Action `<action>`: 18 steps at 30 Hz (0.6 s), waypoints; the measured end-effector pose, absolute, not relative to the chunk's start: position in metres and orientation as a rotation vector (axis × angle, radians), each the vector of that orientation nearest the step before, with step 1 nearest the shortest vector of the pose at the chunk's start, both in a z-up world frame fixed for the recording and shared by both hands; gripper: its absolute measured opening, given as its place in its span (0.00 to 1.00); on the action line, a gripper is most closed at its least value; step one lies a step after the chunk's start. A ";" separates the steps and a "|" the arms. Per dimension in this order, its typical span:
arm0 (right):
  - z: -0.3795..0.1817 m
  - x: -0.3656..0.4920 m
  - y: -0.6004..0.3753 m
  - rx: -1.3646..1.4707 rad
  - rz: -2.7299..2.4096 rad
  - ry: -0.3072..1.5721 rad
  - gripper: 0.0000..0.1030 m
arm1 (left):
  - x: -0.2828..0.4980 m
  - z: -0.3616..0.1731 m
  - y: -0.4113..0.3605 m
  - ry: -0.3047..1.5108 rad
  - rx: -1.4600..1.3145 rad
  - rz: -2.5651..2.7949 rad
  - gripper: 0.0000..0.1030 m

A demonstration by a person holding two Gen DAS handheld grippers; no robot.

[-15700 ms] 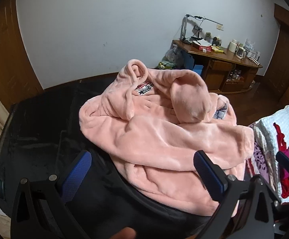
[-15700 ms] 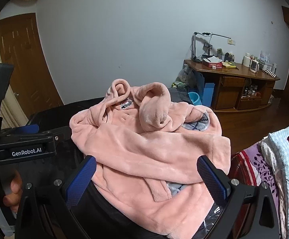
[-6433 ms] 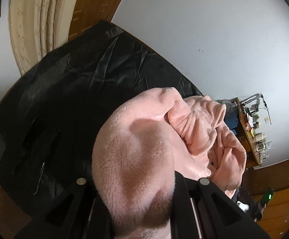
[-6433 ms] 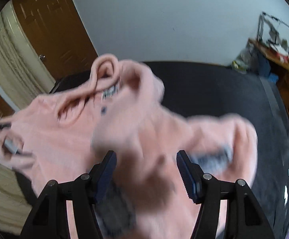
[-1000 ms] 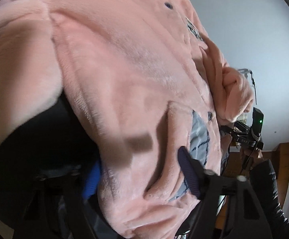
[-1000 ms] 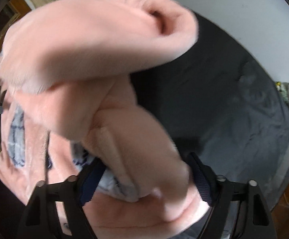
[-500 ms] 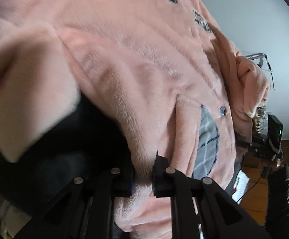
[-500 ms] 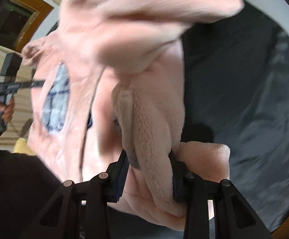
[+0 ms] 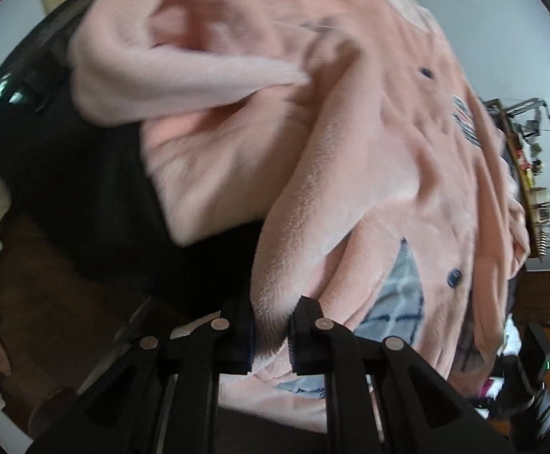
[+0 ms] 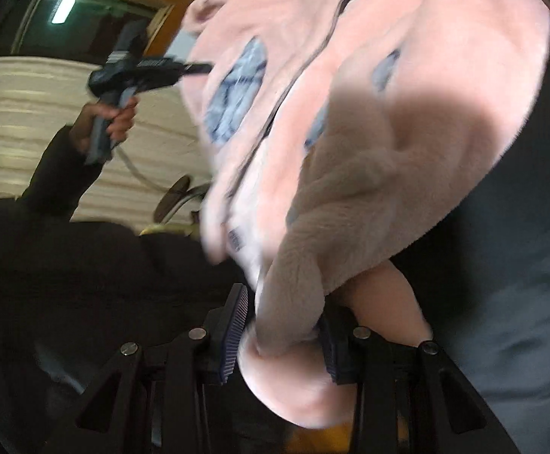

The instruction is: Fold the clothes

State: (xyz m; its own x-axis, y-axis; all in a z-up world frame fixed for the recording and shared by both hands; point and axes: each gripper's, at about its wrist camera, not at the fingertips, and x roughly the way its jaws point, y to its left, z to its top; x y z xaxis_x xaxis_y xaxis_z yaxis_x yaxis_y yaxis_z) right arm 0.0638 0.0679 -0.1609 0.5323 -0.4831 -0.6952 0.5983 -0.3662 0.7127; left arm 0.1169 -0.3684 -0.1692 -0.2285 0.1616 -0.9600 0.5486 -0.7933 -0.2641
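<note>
Left wrist view: the left gripper stays clamped on the fluffy pink fleece button-up jacket, now swung higher above the black table cover.

Right wrist view: the right gripper pinches the jacket's opposite edge, spreading it for laying flat.

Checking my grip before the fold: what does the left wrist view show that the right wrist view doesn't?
Only the left wrist view shows the garment's dark buttons, the cluttered wooden desk by the wall, and the left gripper shut on a fleece edge. Only the right wrist view shows the person's hand on the other gripper's handle, and the right gripper clamped on a thick fold. Both show the pink fleece garment with grey plaid patches over the black table cover.
</note>
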 end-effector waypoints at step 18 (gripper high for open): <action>-0.087 -0.012 0.111 1.542 -1.780 0.101 0.75 | 0.128 -0.149 -0.495 1.081 1.367 -2.079 0.36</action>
